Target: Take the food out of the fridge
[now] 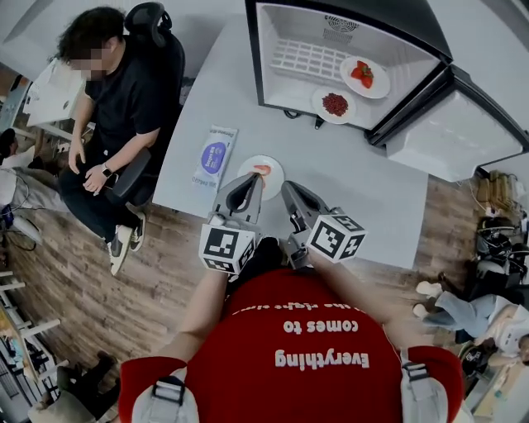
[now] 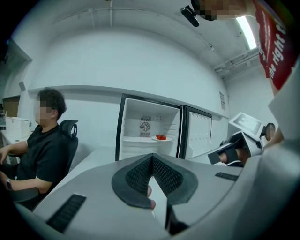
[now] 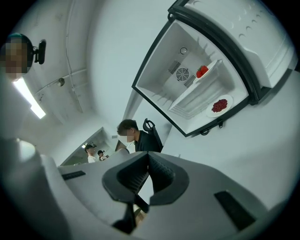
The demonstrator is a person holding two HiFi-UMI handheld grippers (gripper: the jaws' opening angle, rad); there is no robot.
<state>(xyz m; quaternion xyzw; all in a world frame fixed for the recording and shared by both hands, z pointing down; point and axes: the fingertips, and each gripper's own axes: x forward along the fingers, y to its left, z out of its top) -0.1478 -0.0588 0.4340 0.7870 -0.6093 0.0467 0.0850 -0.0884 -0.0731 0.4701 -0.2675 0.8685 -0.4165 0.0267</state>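
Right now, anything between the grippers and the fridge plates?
Nothing visible blocks the strawberry plate or the berry plate: the fridge door is open. Only a plate on the table lies low before the left gripper.

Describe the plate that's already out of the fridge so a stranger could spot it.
Find the white table before the open fridge. Near its front edge, right of a blue-and-white packet, sits a small white plate. Unlike the strawberry plate and berry plate, it's outside the fridge.
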